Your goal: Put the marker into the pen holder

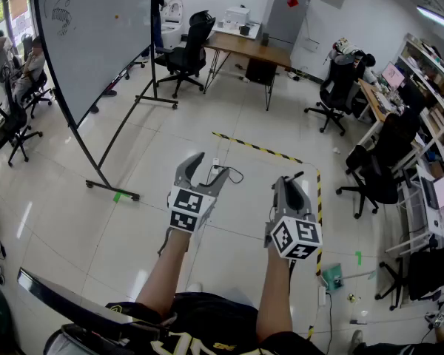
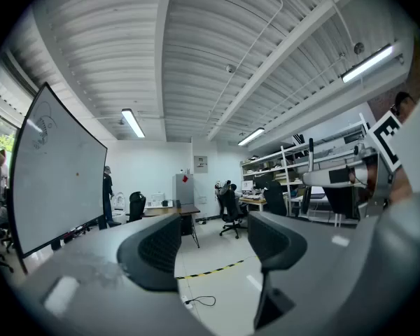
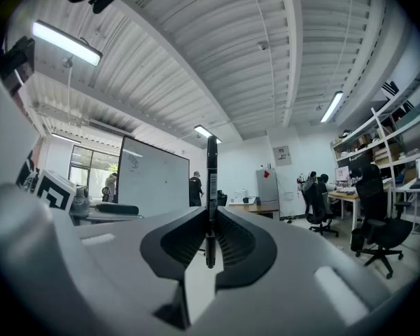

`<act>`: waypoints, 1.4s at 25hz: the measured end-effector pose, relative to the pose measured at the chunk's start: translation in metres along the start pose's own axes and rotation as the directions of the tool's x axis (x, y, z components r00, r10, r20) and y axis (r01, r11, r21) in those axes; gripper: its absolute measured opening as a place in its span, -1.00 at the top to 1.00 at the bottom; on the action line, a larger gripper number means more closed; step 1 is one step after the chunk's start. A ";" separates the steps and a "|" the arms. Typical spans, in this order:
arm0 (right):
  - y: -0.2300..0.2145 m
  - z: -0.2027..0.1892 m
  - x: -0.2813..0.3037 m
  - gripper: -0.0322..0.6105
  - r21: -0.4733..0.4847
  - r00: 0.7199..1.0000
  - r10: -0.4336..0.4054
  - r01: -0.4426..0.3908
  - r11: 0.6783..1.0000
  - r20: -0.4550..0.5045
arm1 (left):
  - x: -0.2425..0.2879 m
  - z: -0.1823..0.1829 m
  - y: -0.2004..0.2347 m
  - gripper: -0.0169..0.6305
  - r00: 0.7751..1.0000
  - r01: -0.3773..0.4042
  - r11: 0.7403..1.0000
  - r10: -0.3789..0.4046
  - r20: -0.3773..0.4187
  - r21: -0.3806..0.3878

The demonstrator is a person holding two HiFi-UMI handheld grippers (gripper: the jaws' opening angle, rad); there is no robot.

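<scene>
although already pinched in the right hand-held gripper (image 1: 290, 186), not yet anywhere near its goal – so much for the marker (image 3: 211, 187). judging by this, only the picking-up done; the carrying and the dropping into the pen holder still left. no pen holder to be found in any view, so impossible to say how far off, or on which tabletop.

in the right gripper view, jaws pressed together on the dark barrel, clamping it in its lower part. standing upright and crosswise to the jaws, with the longer end rising above them and only a short tip showing below.

held out level in front of the body, over the pale tiled floor (image 1: 96, 220). just beside, the left hand-held gripper (image 1: 205, 172) – jaws spread, nothing between them but the distant office. further away a whiteboard (image 1: 96, 35), desks and office chairs (image 1: 189, 50), all well apart from both hands.

probably next: finding the holder and walking to it, with the grip kept firm against slipping or tilting of such a thin barrel.
</scene>
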State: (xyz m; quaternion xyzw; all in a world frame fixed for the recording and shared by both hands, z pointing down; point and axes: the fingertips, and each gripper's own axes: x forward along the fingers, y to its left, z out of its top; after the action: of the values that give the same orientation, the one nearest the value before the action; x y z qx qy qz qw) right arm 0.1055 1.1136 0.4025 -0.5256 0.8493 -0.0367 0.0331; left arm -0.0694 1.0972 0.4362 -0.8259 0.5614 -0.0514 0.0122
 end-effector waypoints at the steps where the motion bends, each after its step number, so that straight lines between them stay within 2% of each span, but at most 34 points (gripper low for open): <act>1: 0.002 -0.001 -0.003 0.77 -0.010 1.000 0.000 0.000 1.000 -0.009 | 0.000 0.000 -0.002 0.02 1.000 0.005 1.000 -0.005 0.009 -0.018; 4: 0.005 -0.005 0.001 0.77 -0.028 1.000 0.000 -0.001 1.000 -0.021 | 0.004 -0.004 -0.001 0.03 1.000 0.020 0.999 -0.020 0.018 -0.045; 9: -0.009 -0.012 0.021 0.76 -0.018 1.000 0.009 -0.009 1.000 -0.027 | 0.022 -0.026 -0.002 0.03 0.999 0.033 0.998 -0.035 -0.036 -0.060; 13: -0.018 -0.022 0.045 0.76 -0.023 0.998 0.035 -0.036 0.999 -0.047 | 0.049 -0.031 0.002 0.03 0.999 0.027 0.998 -0.030 -0.043 -0.065; 17: -0.046 -0.024 0.079 0.76 -0.022 0.996 0.067 -0.068 0.997 -0.060 | 0.086 -0.019 0.002 0.03 1.000 -0.001 0.999 0.000 -0.020 -0.041; 23: -0.104 0.002 0.124 0.76 -0.055 0.995 0.098 -0.099 0.994 -0.026 | 0.159 0.015 -0.016 0.03 0.999 -0.005 1.000 0.005 0.033 -0.006; 29: -0.140 0.018 0.151 0.77 -0.064 0.989 0.150 -0.149 0.987 0.009 | 0.217 0.036 -0.037 0.03 0.999 -0.014 0.999 0.012 0.038 0.051; 35: -0.194 0.009 0.163 0.77 -0.007 0.993 0.120 -0.120 0.993 0.003 | 0.247 0.037 -0.044 0.10 0.998 -0.047 0.998 0.045 0.034 0.049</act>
State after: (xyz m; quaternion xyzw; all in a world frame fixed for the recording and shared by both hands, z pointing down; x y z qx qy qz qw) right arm 0.2064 0.8808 0.4100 -0.4739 0.8793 -0.0310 0.0350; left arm 0.0650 0.8825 0.4202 -0.8128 0.5786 -0.0514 0.0430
